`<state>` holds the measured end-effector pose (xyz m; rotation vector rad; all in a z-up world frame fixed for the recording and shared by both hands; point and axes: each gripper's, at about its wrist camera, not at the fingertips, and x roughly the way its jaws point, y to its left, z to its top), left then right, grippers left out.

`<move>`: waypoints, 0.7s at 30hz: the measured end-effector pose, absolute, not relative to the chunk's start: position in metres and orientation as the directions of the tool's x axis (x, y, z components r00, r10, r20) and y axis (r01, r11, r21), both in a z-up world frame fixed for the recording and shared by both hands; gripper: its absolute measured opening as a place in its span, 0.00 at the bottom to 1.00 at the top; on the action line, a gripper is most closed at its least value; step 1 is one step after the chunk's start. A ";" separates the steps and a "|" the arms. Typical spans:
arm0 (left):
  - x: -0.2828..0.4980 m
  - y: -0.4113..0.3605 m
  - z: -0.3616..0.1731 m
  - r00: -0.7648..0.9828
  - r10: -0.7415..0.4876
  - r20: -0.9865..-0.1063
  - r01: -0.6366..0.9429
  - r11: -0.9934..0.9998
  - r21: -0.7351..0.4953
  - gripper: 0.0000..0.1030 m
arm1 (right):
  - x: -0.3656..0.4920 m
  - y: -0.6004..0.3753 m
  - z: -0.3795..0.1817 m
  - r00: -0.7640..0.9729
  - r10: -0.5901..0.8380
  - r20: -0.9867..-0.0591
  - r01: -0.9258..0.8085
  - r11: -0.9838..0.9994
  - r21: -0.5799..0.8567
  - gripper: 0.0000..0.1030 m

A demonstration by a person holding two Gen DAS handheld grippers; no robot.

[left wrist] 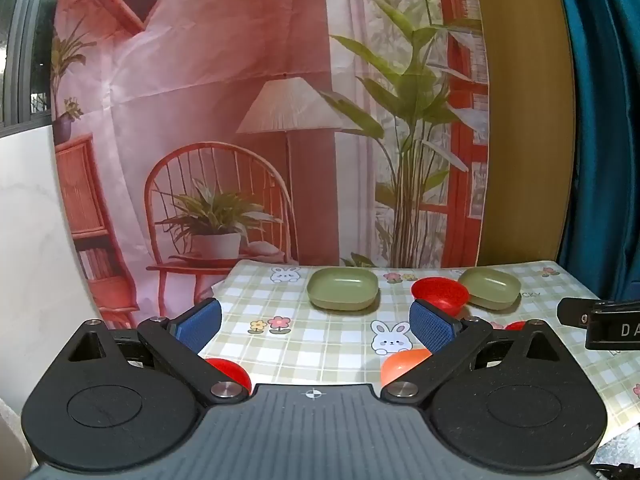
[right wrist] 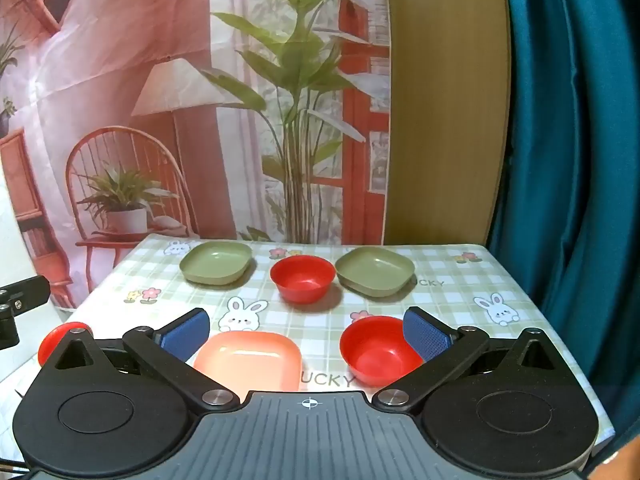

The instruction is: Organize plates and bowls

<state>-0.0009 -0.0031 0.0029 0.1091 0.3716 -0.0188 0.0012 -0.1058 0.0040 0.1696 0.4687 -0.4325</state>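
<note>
On the checked tablecloth, two green square plates stand at the back: a left one [right wrist: 216,262] and a right one [right wrist: 375,270]. A red bowl [right wrist: 303,278] sits between them. A second red bowl [right wrist: 378,350] sits near the front, just left of my right gripper's right fingertip. An orange plate [right wrist: 252,358] lies in front of my right gripper [right wrist: 306,334], which is open and empty. A third red bowl [right wrist: 60,340] sits at the front left. My left gripper [left wrist: 316,326] is open and empty above the table's left part; the left green plate [left wrist: 343,289] lies ahead of it.
The table [right wrist: 460,300] ends against a printed backdrop [right wrist: 200,100] at the back. A teal curtain [right wrist: 572,160] hangs on the right. The right gripper's body shows at the right edge of the left wrist view [left wrist: 600,320].
</note>
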 end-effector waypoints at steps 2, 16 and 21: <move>-0.001 -0.003 0.002 0.932 -0.003 -0.363 0.038 0.995 0.089 0.98 | 0.001 -0.106 0.004 0.803 -0.363 -0.473 0.440 0.896 0.060 1.00; -0.002 0.001 0.000 0.930 -0.002 -0.368 0.033 0.996 0.079 0.98 | 0.000 -0.107 0.004 0.804 -0.364 -0.470 0.441 0.896 0.060 1.00; -0.001 0.001 0.000 0.929 0.000 -0.370 0.031 0.997 0.077 0.98 | 0.000 -0.105 0.004 0.805 -0.368 -0.466 0.440 0.896 0.054 1.00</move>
